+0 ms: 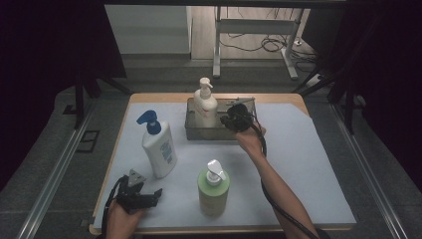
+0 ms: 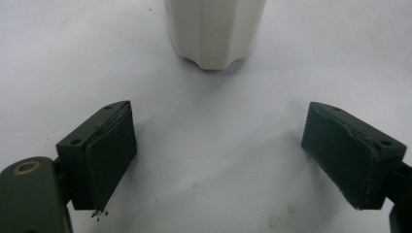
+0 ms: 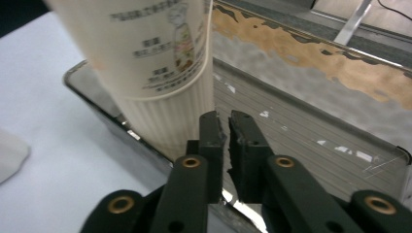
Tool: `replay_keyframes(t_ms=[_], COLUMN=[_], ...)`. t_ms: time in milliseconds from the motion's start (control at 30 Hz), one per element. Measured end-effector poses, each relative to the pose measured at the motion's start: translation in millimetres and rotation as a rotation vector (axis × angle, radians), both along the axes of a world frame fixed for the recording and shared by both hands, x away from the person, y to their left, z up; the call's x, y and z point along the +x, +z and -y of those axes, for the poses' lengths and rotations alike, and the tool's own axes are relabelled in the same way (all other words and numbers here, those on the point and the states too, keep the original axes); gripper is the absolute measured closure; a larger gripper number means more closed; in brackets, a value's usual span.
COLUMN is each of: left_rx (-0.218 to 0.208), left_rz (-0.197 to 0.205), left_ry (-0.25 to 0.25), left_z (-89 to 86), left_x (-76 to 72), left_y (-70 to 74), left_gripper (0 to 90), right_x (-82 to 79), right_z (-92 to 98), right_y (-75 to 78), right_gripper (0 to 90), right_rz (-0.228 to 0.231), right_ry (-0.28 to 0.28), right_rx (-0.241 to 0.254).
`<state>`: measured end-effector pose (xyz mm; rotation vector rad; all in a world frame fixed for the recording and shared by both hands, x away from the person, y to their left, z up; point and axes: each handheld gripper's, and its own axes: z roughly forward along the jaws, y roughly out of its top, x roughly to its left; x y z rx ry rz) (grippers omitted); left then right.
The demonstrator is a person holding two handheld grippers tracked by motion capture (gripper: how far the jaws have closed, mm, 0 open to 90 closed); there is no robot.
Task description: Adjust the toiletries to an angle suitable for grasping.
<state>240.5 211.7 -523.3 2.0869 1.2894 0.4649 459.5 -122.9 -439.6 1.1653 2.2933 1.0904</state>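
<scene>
Your right claw point(image 3: 227, 127) had its jaws drawn together with nothing between them, at the near rim of the metal tray point(image 1: 194, 130). At its nine o'clock, just beside it, the cream pump bottle point(image 1: 205, 107) stood upright in the tray, long axis vertical, nozzle toward two o'clock. Your left claw point(image 2: 218, 155) stood wide over the table point(image 1: 303, 164).

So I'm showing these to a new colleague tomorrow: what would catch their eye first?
Probably the three pump bottles: a white one with a blue pump at the left of the table, a green one near the front, and a cream one standing in the metal tray at the back. Next, the right tool, shut with nothing between its jaws, beside the cream bottle over the tray. The left tool rests open at the front left.
</scene>
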Motion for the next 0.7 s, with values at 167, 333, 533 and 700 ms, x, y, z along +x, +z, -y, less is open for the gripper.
replay_keyframes(t_ms=[167,333,533,700], left_rx=[0.000,-0.001,0.000,-0.001], left_rz=[0.000,0.000,0.000,0.000], left_ry=[0.000,0.000,0.000,0.001], left_z=[0.0,0.0,0.0,0.1], left_x=[0.0,0.0,-0.1,-0.1], left_y=[0.0,-0.1,0.0,0.0], left_gripper=[12.1,12.2,12.2,12.2], right_x=[7.3,14.5,21.1,22.2], right_z=[-6.5,-13.1,-17.9,-20.4], right_y=[-2.9,-6.4,-14.7,-18.1], right_gripper=[89.3,89.3,89.3,89.4], right_rz=[-0.007,-0.015,-0.038,-0.044], right_ry=[-0.011,-0.028,-0.042,-0.048], right_rx=[-0.022,-0.029,-0.027,-0.028])
